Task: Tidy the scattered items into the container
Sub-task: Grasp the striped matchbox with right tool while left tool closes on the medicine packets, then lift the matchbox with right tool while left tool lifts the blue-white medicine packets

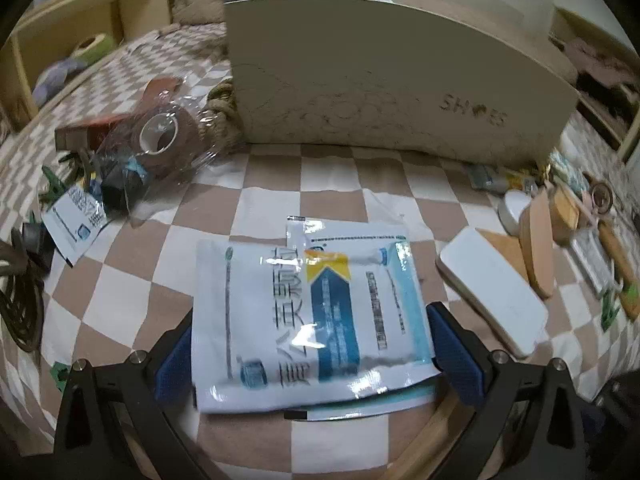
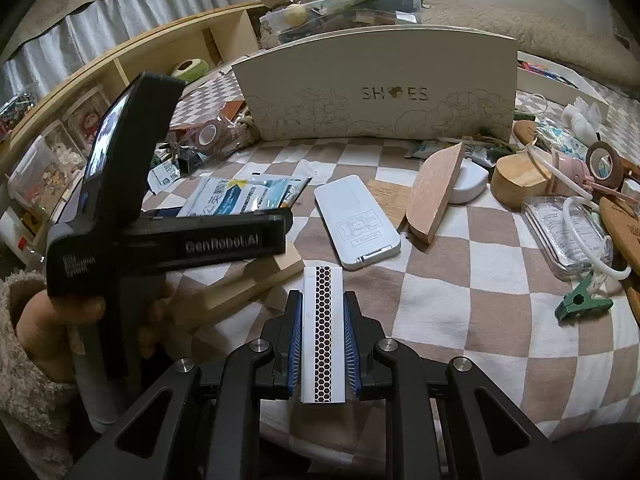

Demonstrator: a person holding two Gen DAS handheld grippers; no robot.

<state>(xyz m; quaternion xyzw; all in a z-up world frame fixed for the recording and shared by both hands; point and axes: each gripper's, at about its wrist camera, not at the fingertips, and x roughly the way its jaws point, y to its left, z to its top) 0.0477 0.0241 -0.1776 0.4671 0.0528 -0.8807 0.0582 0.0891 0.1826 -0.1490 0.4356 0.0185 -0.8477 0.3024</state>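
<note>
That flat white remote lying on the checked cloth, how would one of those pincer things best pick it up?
I would grip the white remote across its narrow width, jaws on its two long edges near the middle, coming down from above. It lies flat and is long and thin, so the short span fits between the fingers. The cork wedge crowds its far side, so the nearer half looks safer.

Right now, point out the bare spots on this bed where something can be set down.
Bare checked cloth lies between the shoe box and the sachets, and right of the matchbox up to the green clip. The far right around the tape roll is crowded.
</note>
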